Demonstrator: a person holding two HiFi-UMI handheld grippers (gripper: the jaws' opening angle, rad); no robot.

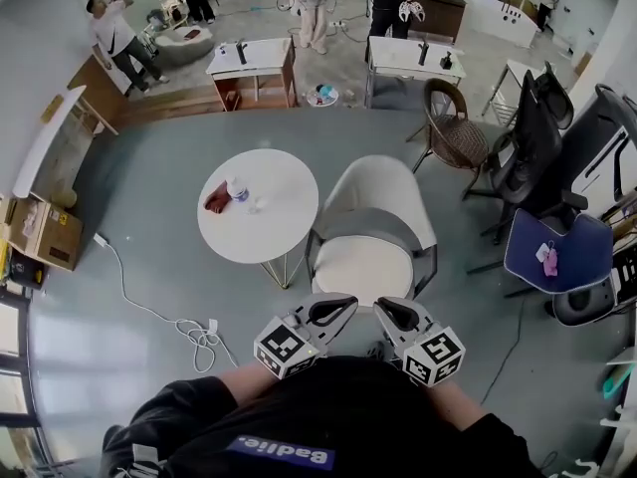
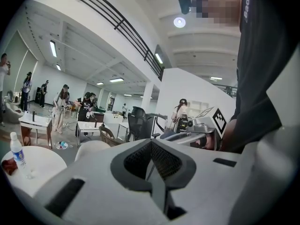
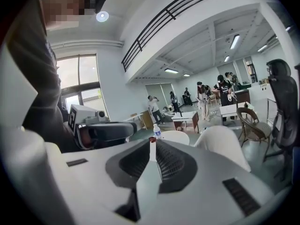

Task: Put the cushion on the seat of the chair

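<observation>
Now round white cushion [image 1: 363,267] on chair [image 1: 383,189] seat, left tongs [image 1: 344,306], right tongs [image 1: 386,311] closed empty

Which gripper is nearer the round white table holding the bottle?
Left. The left gripper is below-right of the round white table; the right gripper lies farther right.

Left tongs [image 1: 336,310], right tongs [image 1: 396,314]: jaws together

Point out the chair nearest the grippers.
The white chair beside the round table, straight ahead. The wicker chair, black office chair and blue chair all stand farther off to the right.
</observation>
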